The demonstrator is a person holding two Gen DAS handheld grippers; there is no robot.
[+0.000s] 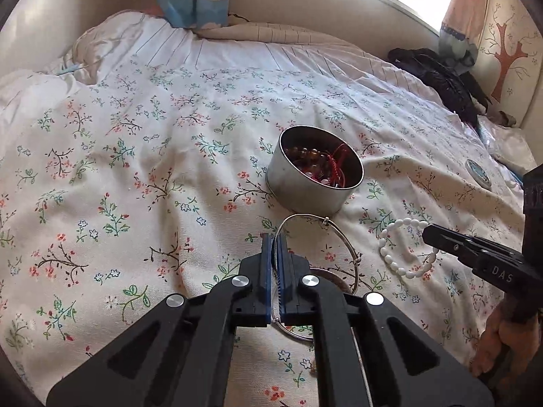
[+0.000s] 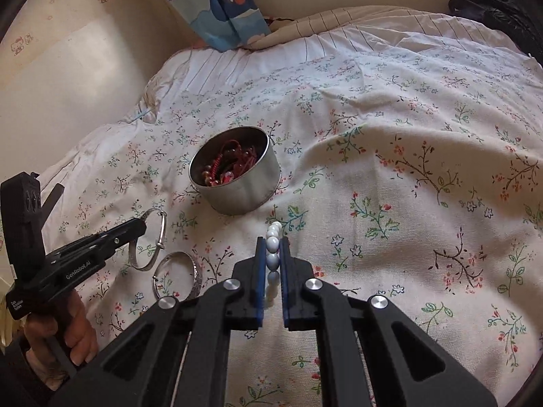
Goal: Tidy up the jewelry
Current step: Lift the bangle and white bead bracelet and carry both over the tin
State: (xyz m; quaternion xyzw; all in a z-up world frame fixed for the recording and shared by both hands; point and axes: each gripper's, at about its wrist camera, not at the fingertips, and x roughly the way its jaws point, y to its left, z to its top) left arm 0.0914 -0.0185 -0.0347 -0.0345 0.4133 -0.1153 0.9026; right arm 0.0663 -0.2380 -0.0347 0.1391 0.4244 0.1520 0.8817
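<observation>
Left gripper (image 1: 275,240) is clamped on the thin silver bangle (image 1: 334,232), pinching the wire near one end of the loop, and the right gripper (image 2: 273,247) has its pads squeezed on the white bead bracelet (image 2: 273,237), both just short of the tin (image 1: 314,169) on the floral bedspread (image 1: 135,169). So I'd say we're partway: the tin already holds a pile of red cord and amber-ish beads, these two pieces look next to go in, and a wider patterned bangle (image 2: 180,273) lies loose on the bed beside the left gripper. Hard to say whether either piece is actually off the sheet yet. The tin's contents are a tangle I can't sort out, and the left gripper's own arms hide part of the bangles.
</observation>
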